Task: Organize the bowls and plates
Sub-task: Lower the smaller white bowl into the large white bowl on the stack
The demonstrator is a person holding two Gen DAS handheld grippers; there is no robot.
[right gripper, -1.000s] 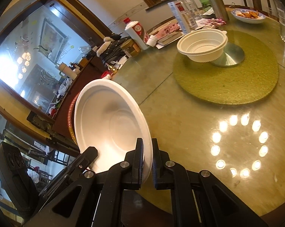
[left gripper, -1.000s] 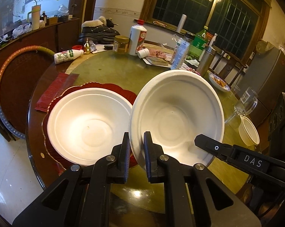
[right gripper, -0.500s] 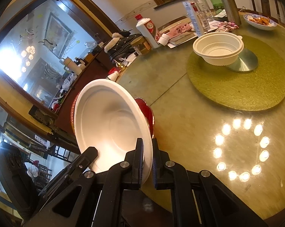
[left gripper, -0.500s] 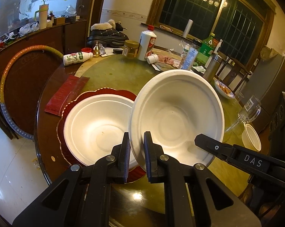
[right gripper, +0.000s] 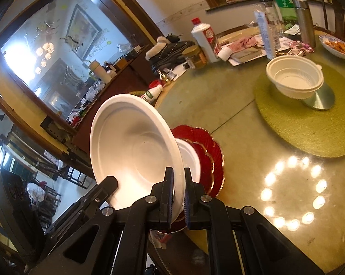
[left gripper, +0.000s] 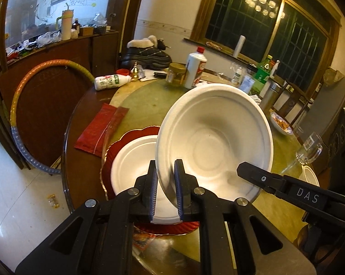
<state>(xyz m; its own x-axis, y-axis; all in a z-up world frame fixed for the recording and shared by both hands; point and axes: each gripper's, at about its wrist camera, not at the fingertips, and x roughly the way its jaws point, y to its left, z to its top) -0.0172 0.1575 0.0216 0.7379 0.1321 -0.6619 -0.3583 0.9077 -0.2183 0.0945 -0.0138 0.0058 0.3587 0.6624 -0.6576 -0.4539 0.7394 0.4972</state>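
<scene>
A white foam bowl (left gripper: 215,142) hangs tilted in the air above the round table. My left gripper (left gripper: 165,167) is shut on its near-left rim. My right gripper (right gripper: 178,171) is shut on the opposite rim of the same bowl (right gripper: 131,151), and one of its black fingers (left gripper: 252,171) shows in the left wrist view. Below it, a second white bowl (left gripper: 131,160) rests on a red scalloped plate (left gripper: 131,137) near the table edge, partly hidden by the lifted bowl. A white plastic bowl (right gripper: 293,80) sits on a green mat (right gripper: 309,133) farther along.
Bottles (left gripper: 195,68), a jar (left gripper: 177,75) and a lying bottle (left gripper: 110,81) crowd the far side. A red packet (left gripper: 99,128) lies left of the plate. A glass mug (left gripper: 309,149), a small cup (left gripper: 311,176) and a food dish (right gripper: 337,45) stand to the right.
Both grippers have lifted the bowl and drawn it back together. The bowl on the red plate now looks smaller and lower, and sits more under the held one.
</scene>
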